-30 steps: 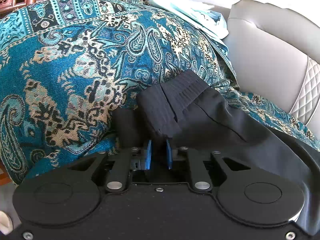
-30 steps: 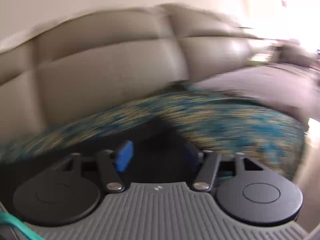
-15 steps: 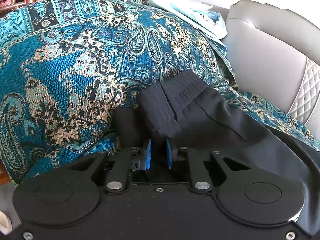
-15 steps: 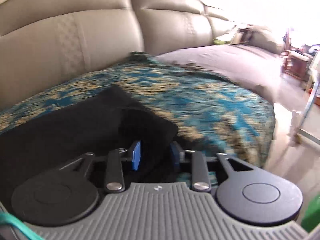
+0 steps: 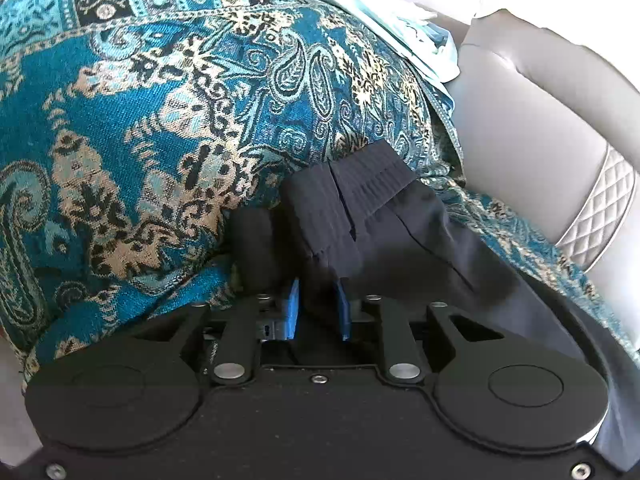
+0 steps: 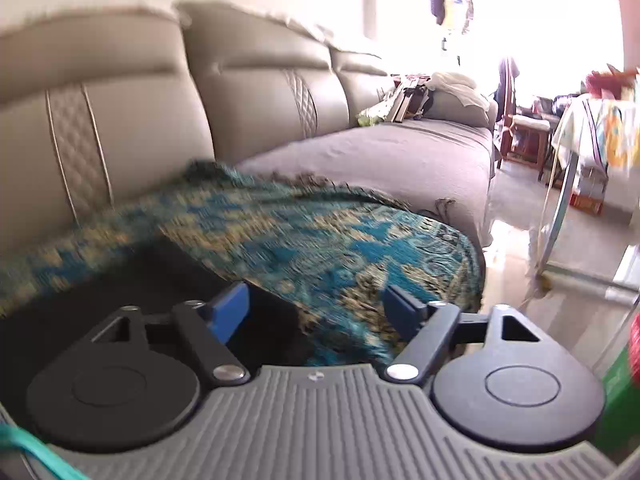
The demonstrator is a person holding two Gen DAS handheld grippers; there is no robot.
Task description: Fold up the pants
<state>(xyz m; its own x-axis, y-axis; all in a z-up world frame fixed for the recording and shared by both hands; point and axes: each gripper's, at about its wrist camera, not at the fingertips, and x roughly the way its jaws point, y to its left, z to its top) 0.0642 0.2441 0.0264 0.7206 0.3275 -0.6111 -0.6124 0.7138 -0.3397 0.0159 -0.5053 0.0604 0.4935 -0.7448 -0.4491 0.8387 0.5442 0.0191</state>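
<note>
**Left claw loosening on the pants, right claw wide open**

Left wrist view: your left claw (image 5: pixel 318 308) has a bunched fold of the black pants (image 5: pixel 384 232) between its blue pads (image 5: pixel 293 312). The jaws have just been opening a little; the gap is narrow and the cloth fills it, and the pads look in contact with it. The pants lie on the blue paisley blanket (image 5: pixel 160 120), ribbed waistband end pointing away from you. The grey sofa back (image 5: pixel 520 128) is to the right, some pale cloth (image 5: pixel 404 24) beyond the blanket.

Right wrist view: your right claw (image 6: pixel 316 312) has just been opening and stands wide, pads clear of everything. A corner of the pants (image 6: pixel 120 280) lies below, nearer the left-hand pad, on the blanket (image 6: pixel 340 240). The picture is blurred. The sofa (image 6: pixel 260 92) runs away to the right.
</note>
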